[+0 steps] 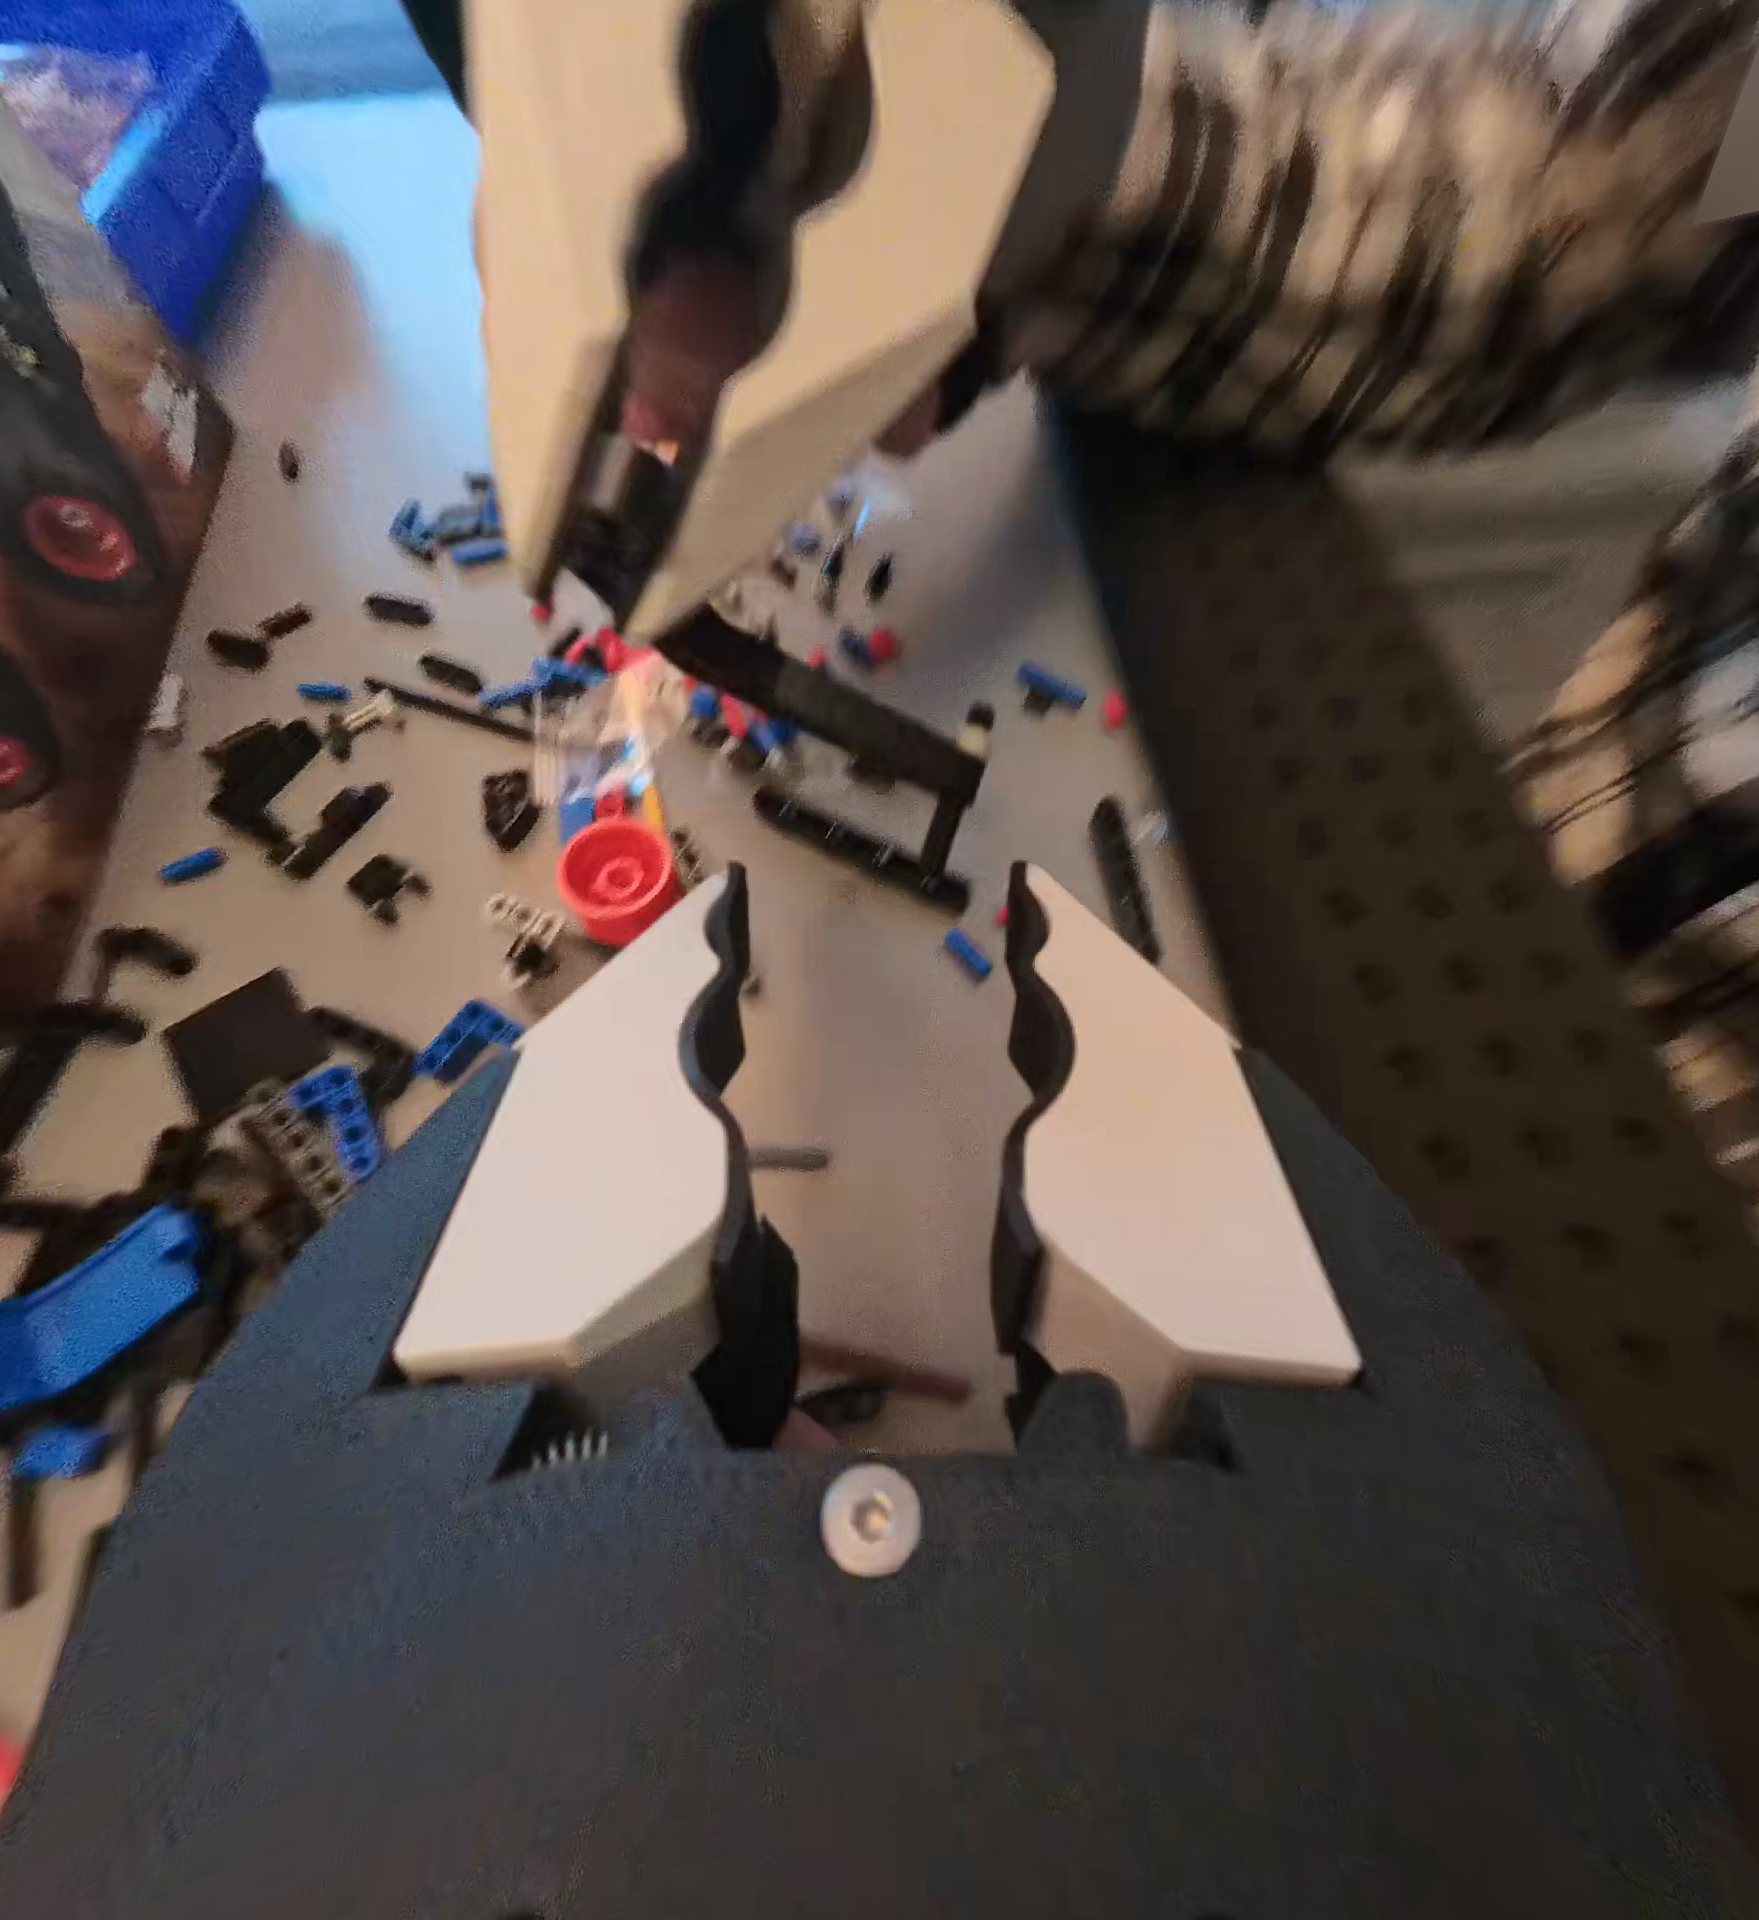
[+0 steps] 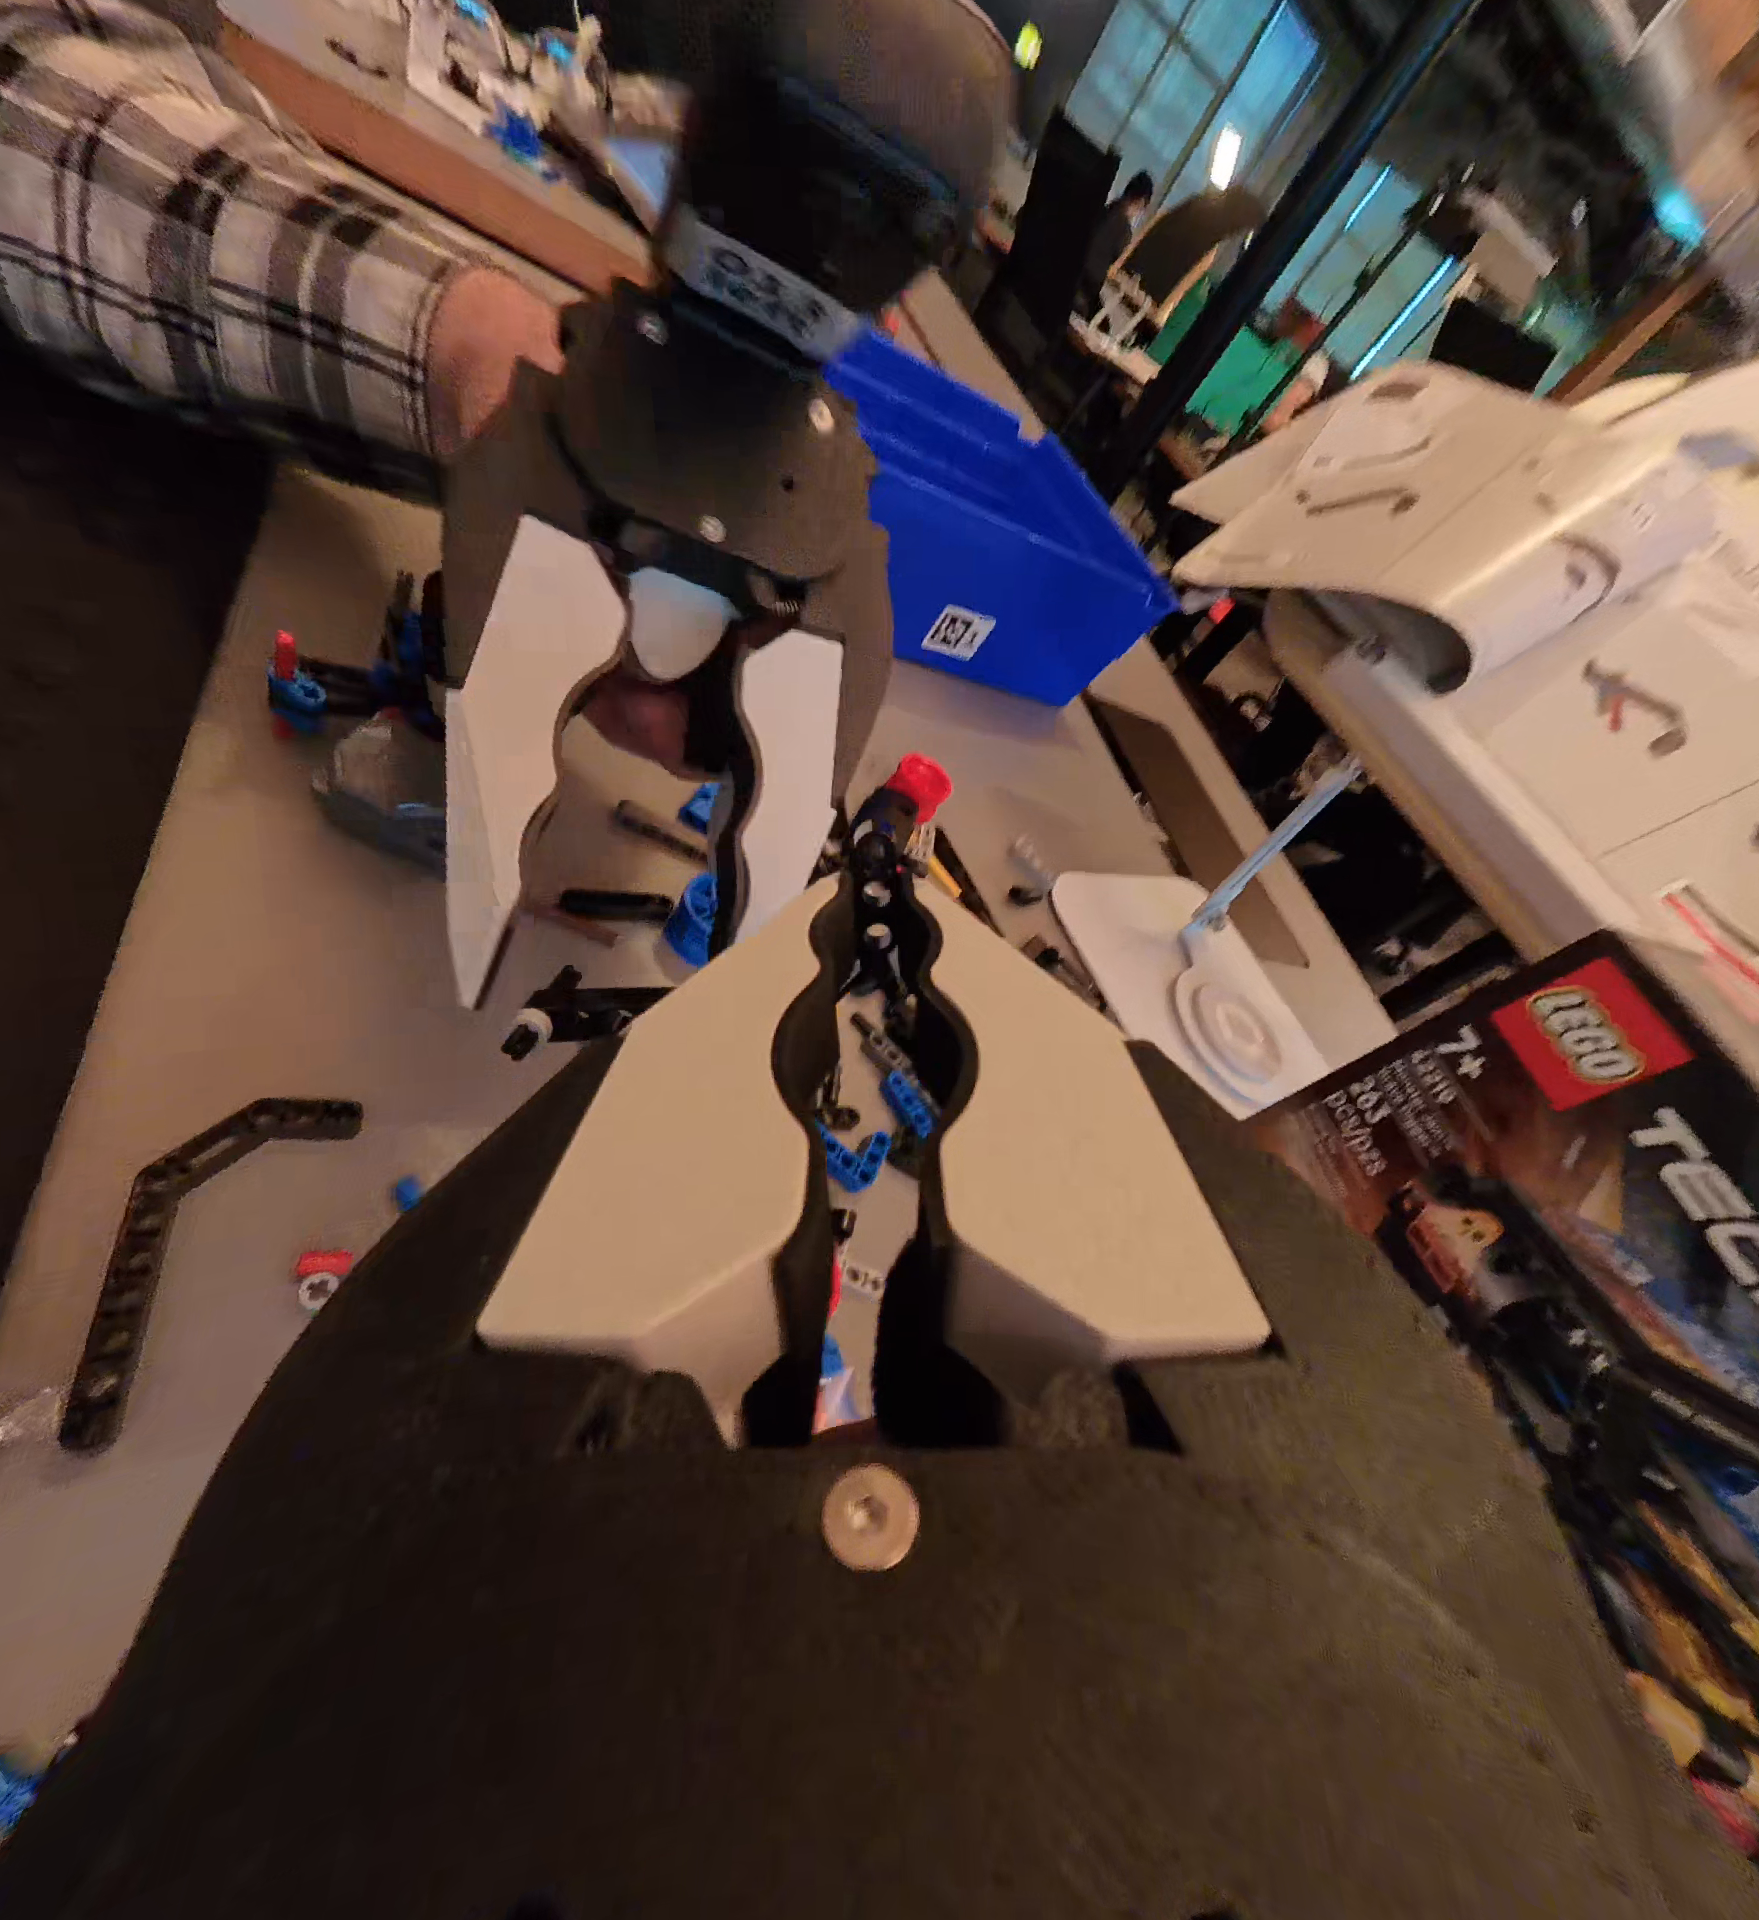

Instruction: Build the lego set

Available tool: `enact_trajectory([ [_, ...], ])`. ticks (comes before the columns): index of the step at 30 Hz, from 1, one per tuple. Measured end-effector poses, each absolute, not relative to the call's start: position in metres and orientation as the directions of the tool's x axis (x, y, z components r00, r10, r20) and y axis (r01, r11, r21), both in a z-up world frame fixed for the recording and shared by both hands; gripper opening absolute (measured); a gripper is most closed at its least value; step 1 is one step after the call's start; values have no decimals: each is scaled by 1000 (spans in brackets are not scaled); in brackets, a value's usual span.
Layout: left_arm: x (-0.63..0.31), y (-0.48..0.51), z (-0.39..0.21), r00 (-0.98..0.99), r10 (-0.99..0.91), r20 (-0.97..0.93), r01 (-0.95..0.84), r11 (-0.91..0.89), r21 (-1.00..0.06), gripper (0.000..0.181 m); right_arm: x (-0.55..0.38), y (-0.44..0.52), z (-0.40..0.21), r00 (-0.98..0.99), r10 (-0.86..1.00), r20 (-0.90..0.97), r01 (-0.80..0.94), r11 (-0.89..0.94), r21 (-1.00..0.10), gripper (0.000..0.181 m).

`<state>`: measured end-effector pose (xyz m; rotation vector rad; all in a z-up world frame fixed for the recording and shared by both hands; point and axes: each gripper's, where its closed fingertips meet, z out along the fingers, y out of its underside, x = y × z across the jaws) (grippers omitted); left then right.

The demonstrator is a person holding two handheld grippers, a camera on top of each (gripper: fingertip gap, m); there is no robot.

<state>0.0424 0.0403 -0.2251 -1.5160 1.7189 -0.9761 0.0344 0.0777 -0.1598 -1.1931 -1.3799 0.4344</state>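
A pale bench (image 2: 231, 935) stands over dark patterned carpet (image 1: 1426, 935). Behind it, black-framed windows (image 2: 1197, 114) glow teal, and a second cluttered table (image 2: 418, 135) stands nearby.

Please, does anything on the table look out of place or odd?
Nothing looks damaged. Loose lego pieces lie scattered across the table, as usual mid-build. The right claw is shut on a black lego beam; the left claw is open.
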Motion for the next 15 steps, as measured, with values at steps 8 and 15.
enact_trajectory([
  [8, 57, 10, -200, -275, -936, 218, -369, -107, -923, 21, 22, 56, -138, 206, 780, 592, 289, 529, -798, 5],
  [15, 55, 14, -174, -308, -899, 311, -266, -232, -936, 18, 25, 50, -128, 197, 803, 562, 231, 519, -823, 5],
])
